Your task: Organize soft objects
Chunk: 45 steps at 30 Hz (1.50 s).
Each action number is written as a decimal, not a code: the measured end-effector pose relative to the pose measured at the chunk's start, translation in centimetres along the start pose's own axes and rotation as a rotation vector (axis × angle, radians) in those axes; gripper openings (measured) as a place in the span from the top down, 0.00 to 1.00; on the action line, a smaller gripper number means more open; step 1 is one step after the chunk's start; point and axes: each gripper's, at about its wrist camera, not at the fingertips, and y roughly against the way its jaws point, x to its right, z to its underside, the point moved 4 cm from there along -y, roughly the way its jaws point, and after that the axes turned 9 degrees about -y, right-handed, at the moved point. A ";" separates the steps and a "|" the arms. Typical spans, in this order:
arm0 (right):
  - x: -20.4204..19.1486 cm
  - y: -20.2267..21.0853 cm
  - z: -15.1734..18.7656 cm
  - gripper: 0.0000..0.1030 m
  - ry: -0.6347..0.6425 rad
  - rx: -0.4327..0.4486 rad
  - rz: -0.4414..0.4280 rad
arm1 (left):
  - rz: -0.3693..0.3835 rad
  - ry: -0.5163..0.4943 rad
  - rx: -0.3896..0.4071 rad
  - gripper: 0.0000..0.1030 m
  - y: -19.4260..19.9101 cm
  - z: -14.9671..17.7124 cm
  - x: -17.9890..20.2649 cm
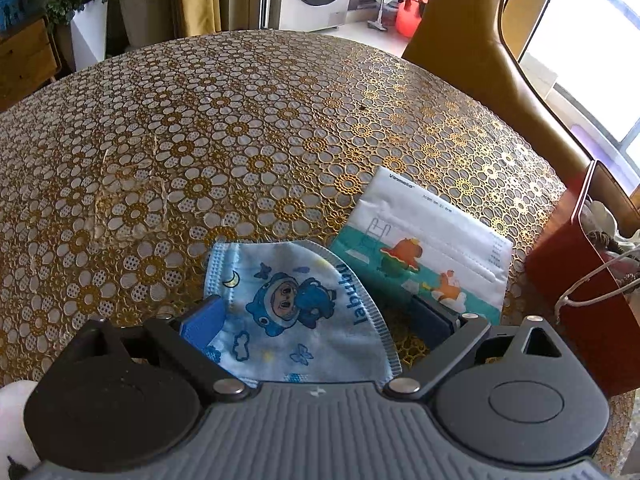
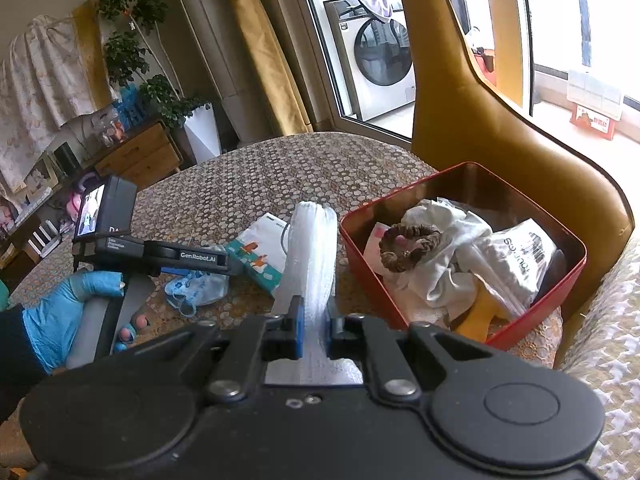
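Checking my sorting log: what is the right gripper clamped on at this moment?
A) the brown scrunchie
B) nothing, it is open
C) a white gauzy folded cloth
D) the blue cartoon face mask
C: in the right wrist view the right gripper has its blue pads closed on the white gauzy cloth, beside the red tin.

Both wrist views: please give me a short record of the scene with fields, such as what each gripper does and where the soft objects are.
left gripper: open, fingers on either side of the blue child face mask lying on the table
right gripper: shut on the white mesh cloth, held above the table
red box: open, on the table's right side, holds a brown scrunchie, white cloth and a plastic packet
tissue pack: flat on the table, just beyond the mask
not yet in box: mask, tissue pack, mesh cloth
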 end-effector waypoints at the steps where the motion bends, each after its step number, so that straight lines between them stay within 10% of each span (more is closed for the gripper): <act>1: 0.0 -0.1 0.1 0.91 0.000 -0.002 0.001 | -0.010 0.000 0.002 0.04 0.0 0.1 -0.1; 11: -0.2 -0.1 -0.1 0.92 0.004 -0.001 0.007 | -0.119 -0.053 0.007 0.13 -0.3 1.0 -0.4; 19: -0.1 -0.2 0.2 0.92 -0.006 -0.002 0.008 | -0.152 -0.001 0.041 0.71 1.2 1.2 -1.5; 30: 0.1 1.7 0.1 0.92 -0.014 0.036 0.010 | -0.071 0.007 0.114 0.77 5.4 1.5 -0.4; 45: 2.0 6.1 -1.6 0.93 -0.052 0.145 0.007 | 0.152 -0.204 0.165 0.77 13.5 -0.3 10.8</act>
